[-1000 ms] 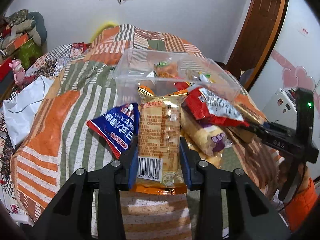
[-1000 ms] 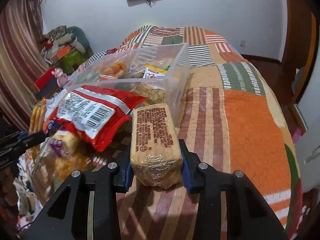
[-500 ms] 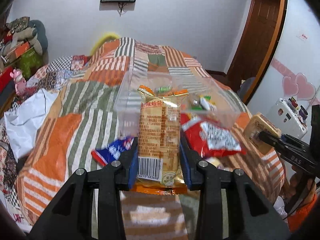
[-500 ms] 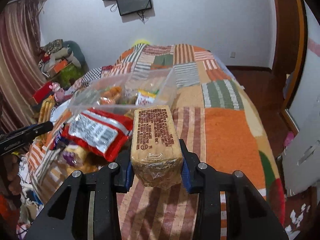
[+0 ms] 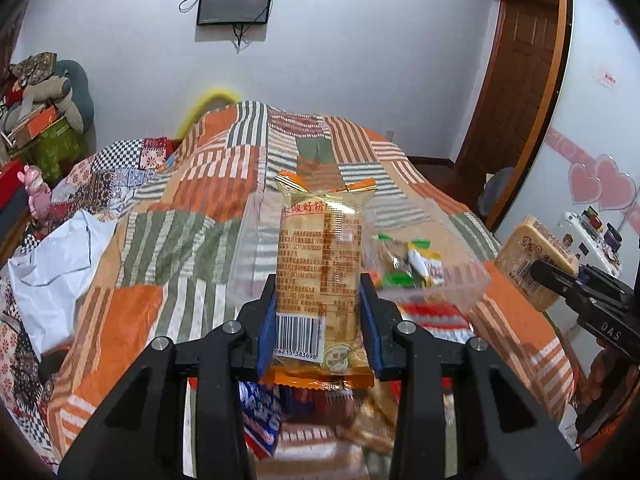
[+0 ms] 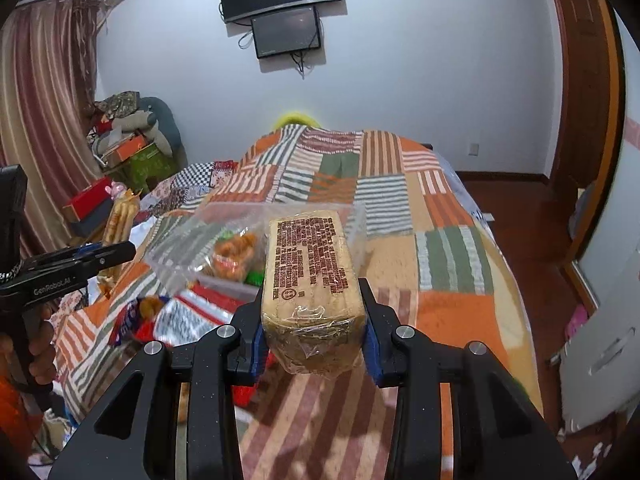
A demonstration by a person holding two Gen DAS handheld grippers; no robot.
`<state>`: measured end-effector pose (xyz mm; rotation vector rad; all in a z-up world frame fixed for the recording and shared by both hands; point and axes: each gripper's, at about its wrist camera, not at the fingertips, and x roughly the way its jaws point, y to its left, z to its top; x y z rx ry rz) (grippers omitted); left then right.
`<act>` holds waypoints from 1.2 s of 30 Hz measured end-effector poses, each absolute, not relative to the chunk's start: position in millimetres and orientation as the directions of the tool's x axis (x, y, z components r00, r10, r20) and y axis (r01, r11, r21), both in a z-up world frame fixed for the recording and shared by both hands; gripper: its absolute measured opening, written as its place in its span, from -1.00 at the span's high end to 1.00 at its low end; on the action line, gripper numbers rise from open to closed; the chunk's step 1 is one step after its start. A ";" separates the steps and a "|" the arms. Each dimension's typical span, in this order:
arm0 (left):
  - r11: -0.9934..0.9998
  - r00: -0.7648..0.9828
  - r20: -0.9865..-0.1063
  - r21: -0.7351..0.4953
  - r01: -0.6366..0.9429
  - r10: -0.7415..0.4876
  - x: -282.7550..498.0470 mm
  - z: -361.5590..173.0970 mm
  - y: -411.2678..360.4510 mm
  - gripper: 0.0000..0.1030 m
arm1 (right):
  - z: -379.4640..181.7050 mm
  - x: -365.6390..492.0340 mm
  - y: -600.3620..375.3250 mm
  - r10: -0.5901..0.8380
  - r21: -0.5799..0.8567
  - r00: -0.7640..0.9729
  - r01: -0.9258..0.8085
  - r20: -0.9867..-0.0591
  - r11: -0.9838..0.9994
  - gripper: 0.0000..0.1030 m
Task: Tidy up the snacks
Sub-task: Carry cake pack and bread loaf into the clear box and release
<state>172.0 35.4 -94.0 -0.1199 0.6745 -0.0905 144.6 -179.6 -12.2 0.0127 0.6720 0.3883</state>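
My left gripper [image 5: 318,320] is shut on an orange cracker packet [image 5: 320,268] with a barcode, held upright above the bed. My right gripper [image 6: 312,320] is shut on a tan wrapped biscuit block [image 6: 310,268], also lifted; it also shows in the left wrist view [image 5: 534,264]. A clear plastic bin [image 5: 436,276] with several small snacks stands on the bed beyond both packets; in the right wrist view the bin [image 6: 180,248] holds orange snacks. A red packet [image 6: 188,316] and a blue packet [image 5: 260,412] lie on the quilt below.
The patchwork quilt [image 6: 448,248] covers the bed. A white bag [image 5: 52,272] lies at the left. Boxes and plush toys [image 6: 128,148] are piled by the curtain. A wooden door [image 5: 520,92] and floor [image 6: 532,220] are to the right.
Both grippers have risen with their packets. The bin and the loose packets on the quilt now sit lower and farther off in both views.
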 end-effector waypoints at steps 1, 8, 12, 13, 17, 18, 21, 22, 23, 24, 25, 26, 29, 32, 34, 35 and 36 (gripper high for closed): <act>0.990 0.781 -0.613 -0.138 0.042 -0.119 176.9 -92.1 36.7 0.29 | -11.2 149.0 -176.1 0.357 0.131 0.716 -0.352 -0.600 0.927 0.33; 0.994 0.794 -0.602 -0.109 0.029 -0.089 204.9 -86.8 42.8 0.29 | -15.4 172.4 -164.1 0.400 0.164 0.697 -0.383 -0.595 0.909 0.33; 0.994 0.789 -0.610 -0.102 0.023 -0.081 220.1 -91.9 44.7 0.29 | -19.8 181.7 -157.3 0.403 0.158 0.689 -0.393 -0.602 0.906 0.33; 0.995 0.787 -0.612 -0.101 0.022 -0.079 223.7 -93.4 44.4 0.29 | -21.1 184.8 -154.6 0.405 0.156 0.685 -0.396 -0.606 0.905 0.32; 0.996 0.779 -0.623 -0.090 0.014 -0.068 240.2 -100.6 46.1 0.29 | -23.9 190.9 -147.0 0.405 0.147 0.678 -0.405 -0.613 0.902 0.33; 0.996 0.775 -0.628 -0.089 0.012 -0.066 244.1 -103.1 46.8 0.29 | -24.4 192.7 -146.4 0.405 0.147 0.677 -0.406 -0.615 0.902 0.33; 0.994 0.759 -0.647 -0.105 0.011 -0.077 255.7 -109.6 49.6 0.29 | -28.4 199.7 -141.7 0.417 0.157 0.662 -0.417 -0.623 0.895 0.33; 0.993 0.751 -0.655 -0.117 0.012 -0.087 259.9 -112.3 51.4 0.29 | -29.6 204.0 -140.3 0.423 0.163 0.654 -0.420 -0.628 0.893 0.33; 0.992 0.741 -0.664 -0.128 0.010 -0.093 264.2 -116.1 53.7 0.29 | -31.8 206.5 -138.0 0.429 0.171 0.644 -0.424 -0.633 0.889 0.32; 0.991 0.737 -0.669 -0.132 0.008 -0.095 267.5 -117.7 55.2 0.29 | -32.9 208.7 -137.3 0.431 0.174 0.640 -0.426 -0.636 0.888 0.32; 0.990 0.729 -0.677 -0.139 0.005 -0.099 270.9 -120.4 57.0 0.29 | -34.8 210.8 -136.2 0.433 0.176 0.634 -0.428 -0.640 0.886 0.33; 0.989 0.721 -0.685 -0.148 0.001 -0.103 274.1 -123.8 58.9 0.29 | -37.1 212.4 -134.5 0.433 0.176 0.629 -0.429 -0.646 0.886 0.33; 0.987 0.698 -0.707 -0.160 -0.003 -0.113 281.8 -132.4 61.8 0.29 | -44.6 218.8 -131.8 0.441 0.191 0.604 -0.433 -0.664 0.881 0.32; 0.989 0.680 -0.726 -0.147 -0.005 -0.104 286.5 -140.4 61.2 0.29 | -52.6 222.8 -131.8 0.449 0.213 0.577 -0.430 -0.682 0.877 0.32; 0.989 0.669 -0.736 -0.144 -0.011 -0.100 287.6 -144.6 60.7 0.29 | -55.8 224.7 -133.1 0.449 0.218 0.568 -0.429 -0.690 0.877 0.32; 0.989 0.664 -0.741 -0.148 -0.016 -0.100 287.7 -147.1 61.0 0.29 | -56.2 224.5 -133.1 0.449 0.217 0.569 -0.428 -0.689 0.877 0.32; 0.988 0.661 -0.744 -0.151 -0.017 -0.102 287.7 -148.8 61.0 0.29 | -55.9 225.5 -133.0 0.447 0.216 0.569 -0.428 -0.690 0.878 0.32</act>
